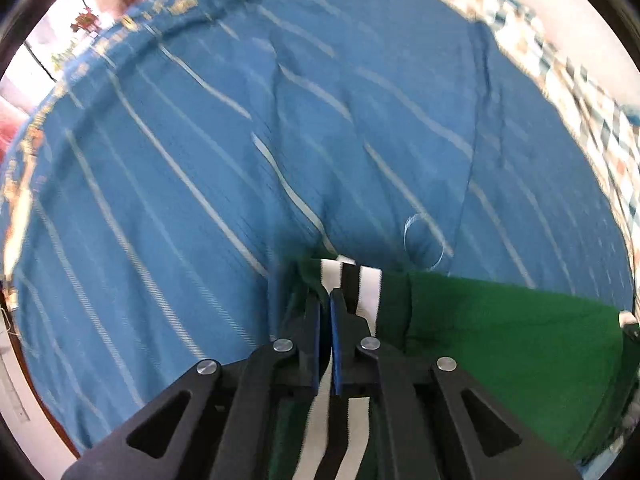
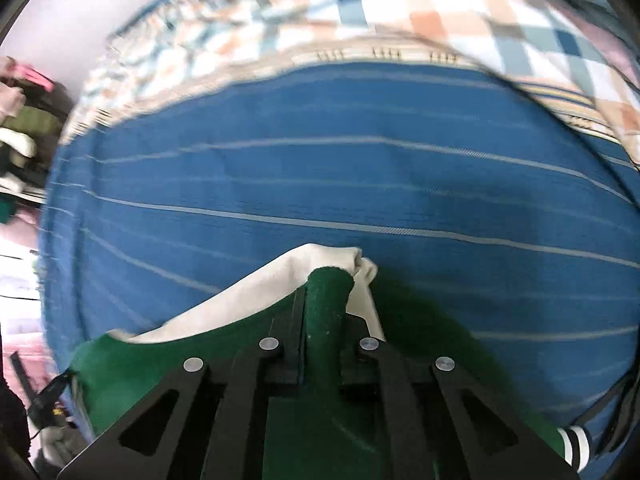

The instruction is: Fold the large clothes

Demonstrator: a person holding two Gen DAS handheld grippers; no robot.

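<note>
- Bed fills both views: blue bedspread with thin pale stripes point(image 1: 200, 140) spread flat, a plaid quilt in white, blue and orange checks point(image 2: 360, 4) bunched along its far edge.
- Task item: dark green fabric garment with a cream lining and black-and-white striped ribbed trim point(image 1: 500, 340). It lies at the near edge of the bedspread, under and in front of both tools, with blue cloth showing beyond it.
- Left tongs point(image 1: 325, 300): together, clamped on the garment right at the striped ribbed trim point(image 1: 370, 288), which runs between the blue pads.
- Right tongs point(image 2: 325, 300): nearly together, pinching a rolled fold of the green fabric; cream lining point(image 2: 256, 296) is turned out just beyond the tips.
- Both tools point steeply down at the bed. Frames are motion-blurred.
- Step in hand, my read: two edge points are grabbed, and this is either the start of a fold or the laying-out. Can't tell which part of the garment the right side has; it looks like a hem or corner with the lining flipped.
- Another striped cuff point(image 2: 576, 446) shows at the low right of the right view, so one part hangs loose there.
- Next move calls for: keep both grips tight, carry the two points together at matched height across the body of the garment, then set down flat.
- Risks: the right pinch is on a bunched roll and may slip; the turned-out lining could get folded in crooked.
</note>
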